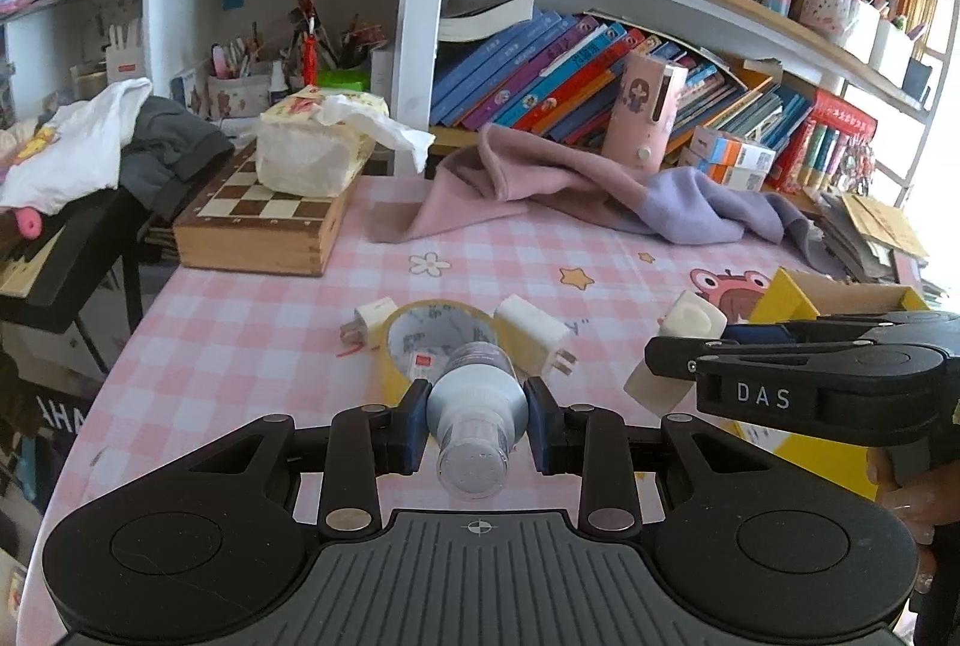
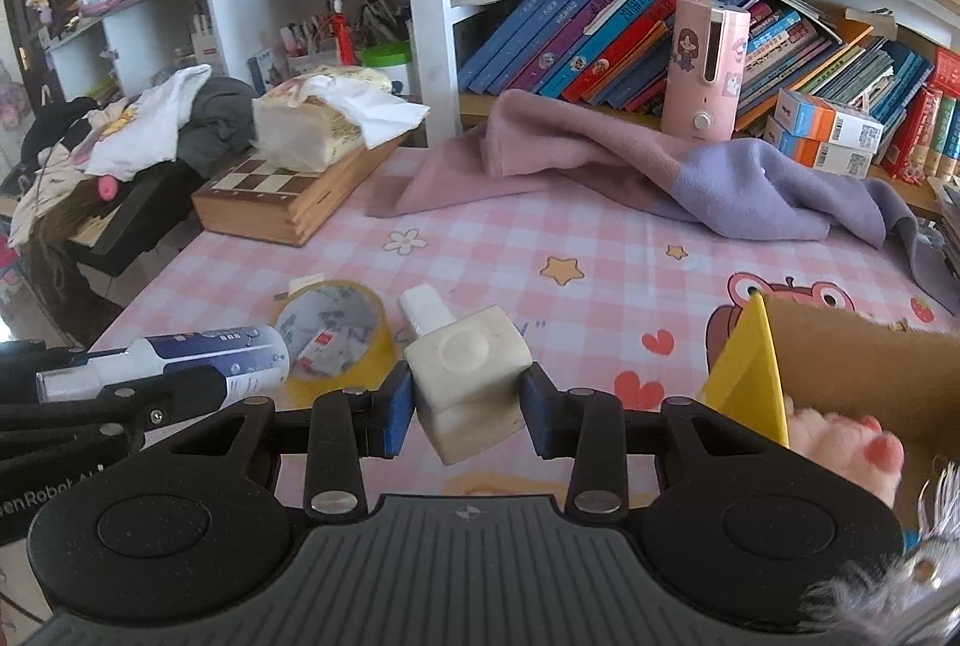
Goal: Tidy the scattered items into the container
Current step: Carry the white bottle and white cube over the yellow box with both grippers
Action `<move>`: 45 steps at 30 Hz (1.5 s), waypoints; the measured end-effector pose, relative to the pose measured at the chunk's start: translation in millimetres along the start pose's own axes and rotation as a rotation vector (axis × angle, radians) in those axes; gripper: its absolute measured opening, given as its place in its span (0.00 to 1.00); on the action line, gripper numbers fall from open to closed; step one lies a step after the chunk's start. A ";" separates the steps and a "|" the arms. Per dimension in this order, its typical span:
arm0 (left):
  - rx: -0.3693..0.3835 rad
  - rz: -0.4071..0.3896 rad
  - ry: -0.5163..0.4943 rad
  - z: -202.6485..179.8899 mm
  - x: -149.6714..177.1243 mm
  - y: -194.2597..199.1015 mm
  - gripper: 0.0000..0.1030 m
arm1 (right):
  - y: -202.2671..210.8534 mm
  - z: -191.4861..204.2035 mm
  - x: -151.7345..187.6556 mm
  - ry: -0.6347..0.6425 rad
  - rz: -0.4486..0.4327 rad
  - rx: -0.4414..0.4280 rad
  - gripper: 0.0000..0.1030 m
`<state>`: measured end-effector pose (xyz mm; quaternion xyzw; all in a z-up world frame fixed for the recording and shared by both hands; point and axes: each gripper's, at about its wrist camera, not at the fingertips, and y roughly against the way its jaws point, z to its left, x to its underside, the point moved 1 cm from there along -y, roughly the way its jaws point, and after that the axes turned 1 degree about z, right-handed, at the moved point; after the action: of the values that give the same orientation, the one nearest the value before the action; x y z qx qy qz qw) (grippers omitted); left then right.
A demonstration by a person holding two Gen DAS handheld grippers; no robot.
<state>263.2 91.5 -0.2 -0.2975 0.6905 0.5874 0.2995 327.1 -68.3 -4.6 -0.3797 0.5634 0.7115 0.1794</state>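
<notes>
Both claws closed on loads — left gripper (image 1: 477,421) clamping a bottle (image 1: 474,406), right gripper (image 2: 467,403) a white charger (image 2: 465,376) — carried toward the cardboard box (image 2: 870,364) at its right.

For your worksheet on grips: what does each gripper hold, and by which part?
Left gripper: the small bottle, jaws clamped near its capped end. Right gripper: the white charger block, jaws on its two sides.

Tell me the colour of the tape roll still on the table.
Translucent yellow tape roll, with a small red-and-white label inside its ring; the right wrist view shows it best.
</notes>
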 end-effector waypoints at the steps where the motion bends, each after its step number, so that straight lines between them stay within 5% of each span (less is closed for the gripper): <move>1: 0.002 0.001 0.001 -0.1 2.8 3.7 0.30 | 3.9 1.8 3.4 0.001 0.001 -0.001 0.34; 25: 0.023 -0.040 -0.004 6.2 62.5 95.3 0.30 | 89.0 54.6 66.5 0.015 -0.028 -0.006 0.34; 45: 0.040 -0.035 -0.021 -13.0 132.4 173.6 0.30 | 171.7 80.6 155.2 0.003 -0.020 -0.011 0.34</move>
<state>44.8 94.0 10.3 -0.2973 0.6936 0.5711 0.3231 82.1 -71.1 0.6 -0.3874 0.5558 0.7122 0.1836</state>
